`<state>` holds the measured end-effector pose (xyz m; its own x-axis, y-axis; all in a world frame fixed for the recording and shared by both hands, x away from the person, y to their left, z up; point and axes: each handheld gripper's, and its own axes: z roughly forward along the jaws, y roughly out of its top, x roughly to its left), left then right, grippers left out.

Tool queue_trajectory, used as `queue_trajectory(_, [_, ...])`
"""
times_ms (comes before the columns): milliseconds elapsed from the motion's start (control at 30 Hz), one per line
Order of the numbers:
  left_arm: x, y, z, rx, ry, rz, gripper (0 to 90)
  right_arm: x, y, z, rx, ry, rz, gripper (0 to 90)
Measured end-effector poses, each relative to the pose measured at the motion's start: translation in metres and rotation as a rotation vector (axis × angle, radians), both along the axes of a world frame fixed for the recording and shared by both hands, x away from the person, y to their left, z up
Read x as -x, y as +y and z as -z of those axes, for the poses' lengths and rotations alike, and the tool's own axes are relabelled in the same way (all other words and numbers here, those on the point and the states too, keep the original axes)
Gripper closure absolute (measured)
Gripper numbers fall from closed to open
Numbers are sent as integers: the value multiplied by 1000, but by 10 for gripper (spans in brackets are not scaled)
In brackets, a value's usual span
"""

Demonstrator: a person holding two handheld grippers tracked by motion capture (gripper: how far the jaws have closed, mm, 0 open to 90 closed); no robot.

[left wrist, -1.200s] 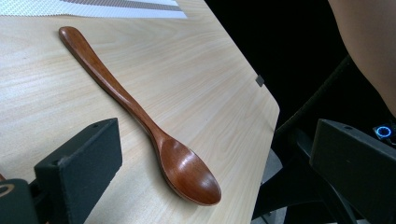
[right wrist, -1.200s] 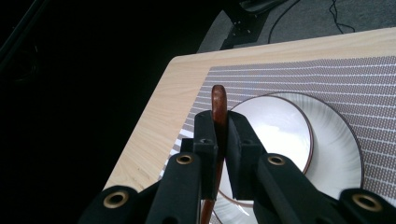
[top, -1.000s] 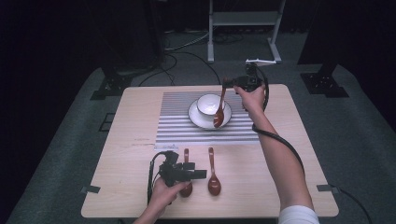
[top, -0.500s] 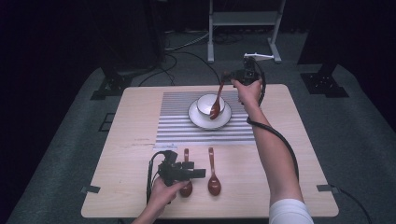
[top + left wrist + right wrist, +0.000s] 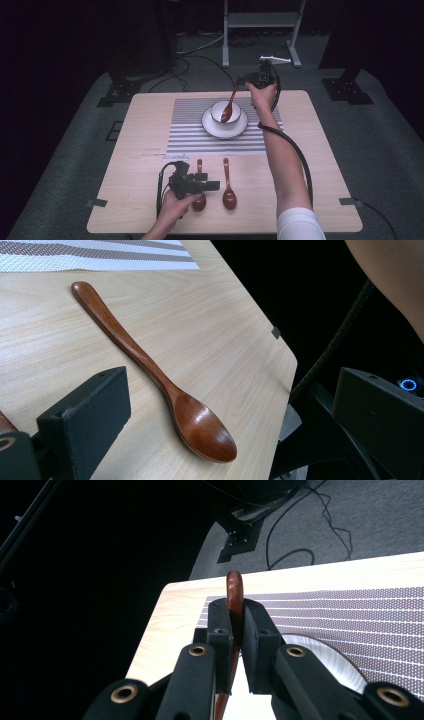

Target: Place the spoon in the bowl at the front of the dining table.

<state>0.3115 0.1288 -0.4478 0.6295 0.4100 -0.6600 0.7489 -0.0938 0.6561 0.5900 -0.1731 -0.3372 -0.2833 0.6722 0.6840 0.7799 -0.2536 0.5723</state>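
the left claw (image 5: 212,185) sits low at the near edge of the counter (image 5: 150,120), its jaws standing apart with nothing pressed between them. it has kept its place. one wooden spoon (image 5: 199,187) lies partly under it, and a second spoon (image 5: 155,372) lies flat just to its right, bowl toward the person, handle pointing at the striped placemat (image 5: 190,135). in the left gripper view that second spoon rests on the wood ahead of the jaws, apart from both.

farther right, the right claw (image 5: 239,630) is clenched on the handle of a third spoon (image 5: 229,106), the handle tip poking out beyond the pads (image 5: 220,630). compared with a second ago, this hand has slid leftward across the far side, and the spoon's bowl, which hung over the saucer's (image 5: 210,127) right side, now dips into the white cup (image 5: 217,106). the spoon hangs down and to the left of the claw, tilted. that looks like the placing step nearly done: what remains is letting go, then two spoons are still waiting.
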Motion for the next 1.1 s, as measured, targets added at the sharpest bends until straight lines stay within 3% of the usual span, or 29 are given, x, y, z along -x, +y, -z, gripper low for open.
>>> queue_trajectory(467, [0,1,0,2,-4,-2,11,-7,-1,10,5,10,38,827])
queue_trajectory(1100, [0,0,0,-1,-4,1,12,-9,-11,30,-50,25,103,826])
